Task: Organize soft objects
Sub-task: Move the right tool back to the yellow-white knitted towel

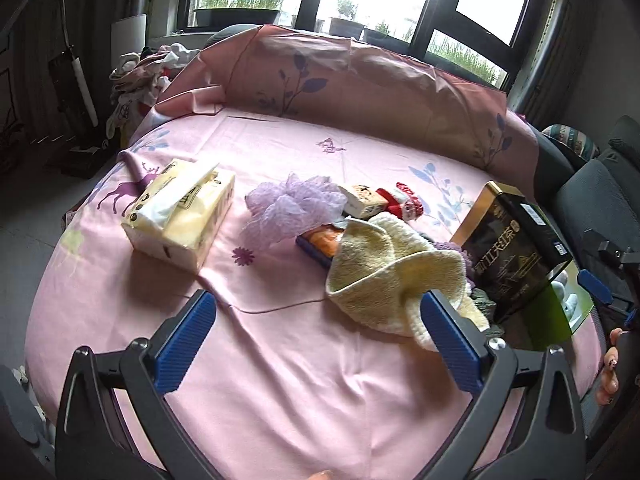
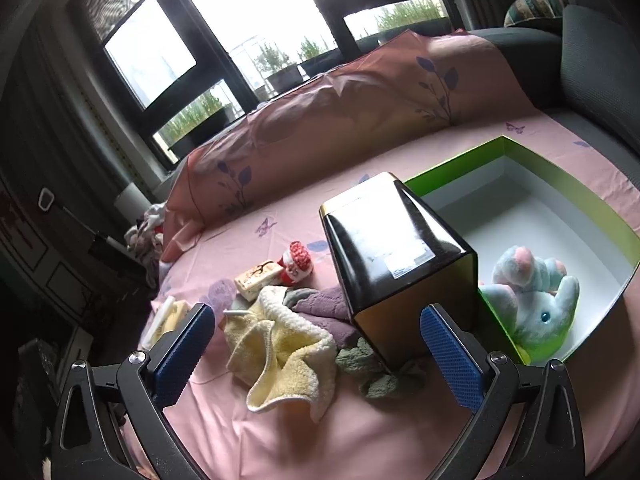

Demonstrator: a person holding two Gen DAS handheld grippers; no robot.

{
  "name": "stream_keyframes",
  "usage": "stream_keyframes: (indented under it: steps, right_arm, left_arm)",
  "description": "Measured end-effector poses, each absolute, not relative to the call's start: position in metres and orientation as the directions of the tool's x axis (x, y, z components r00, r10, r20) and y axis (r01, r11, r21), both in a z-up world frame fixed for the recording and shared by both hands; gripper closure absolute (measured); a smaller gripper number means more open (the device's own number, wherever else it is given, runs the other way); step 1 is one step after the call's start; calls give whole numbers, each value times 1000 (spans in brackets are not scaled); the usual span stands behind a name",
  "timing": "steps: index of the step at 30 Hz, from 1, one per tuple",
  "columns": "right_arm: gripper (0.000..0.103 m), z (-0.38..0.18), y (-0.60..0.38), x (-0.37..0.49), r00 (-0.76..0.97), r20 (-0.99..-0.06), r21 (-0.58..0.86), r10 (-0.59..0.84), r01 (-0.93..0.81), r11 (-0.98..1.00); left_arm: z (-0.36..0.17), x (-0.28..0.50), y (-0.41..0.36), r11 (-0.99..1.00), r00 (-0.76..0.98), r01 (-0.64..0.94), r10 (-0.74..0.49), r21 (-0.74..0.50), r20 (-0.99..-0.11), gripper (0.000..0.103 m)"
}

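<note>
Pink cotton sheet covers the bed (image 1: 280, 380). Left-wrist view: left gripper (image 1: 316, 340), jaws spread and empty, faces a cream knitted cloth (image 1: 384, 268) at centre right, a lilac mesh puff (image 1: 292, 208) beyond. Right-wrist view: right gripper (image 2: 316, 352), jaws likewise released; plush toy (image 2: 532, 300) already lies in the green box (image 2: 572, 184) at right. Likely next: grasp the limp cloth.

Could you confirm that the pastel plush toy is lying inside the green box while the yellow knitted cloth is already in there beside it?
Not quite. The right wrist view shows the pastel plush toy in the green box, but the yellow knitted cloth lies on the pink sheet outside it.
</note>
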State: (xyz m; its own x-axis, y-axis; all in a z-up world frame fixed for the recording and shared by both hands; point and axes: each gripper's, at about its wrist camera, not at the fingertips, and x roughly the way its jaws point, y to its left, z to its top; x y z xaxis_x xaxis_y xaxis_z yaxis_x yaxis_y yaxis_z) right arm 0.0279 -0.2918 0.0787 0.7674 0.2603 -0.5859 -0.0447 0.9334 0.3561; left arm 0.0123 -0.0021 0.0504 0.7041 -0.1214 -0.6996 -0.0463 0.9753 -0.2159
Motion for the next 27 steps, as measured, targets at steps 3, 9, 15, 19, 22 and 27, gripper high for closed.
stream_keyframes:
  steps: [3,9,15,19,22,27]
  right_arm:
    - [0,72,-273,31,748,-608,325,264,-70,943]
    - [0,51,-237,41,688,-673,271,269,-109,956]
    - [0,32,-214,50,646,-720,233,254,-119,965]
    - [0,22,-202,55,628,-741,205,236,-124,971]
    - [0,14,-197,59,611,-757,199,233,-125,972]
    - [0,-7,-194,70,569,-801,167,188,-89,982]
  left_arm:
    - [34,11,11,970,691,-85,-108,-229,-714,1]
    - [19,10,24,962,662,-133,-93,-239,-744,1]
    - [19,7,25,959,666,-139,-93,-246,-740,1]
    - [18,9,26,955,659,-142,-105,-260,-745,1]
    - [20,8,26,954,665,-142,-105,-264,-739,1]
    - [20,7,32,947,664,-155,-110,-280,-740,1]
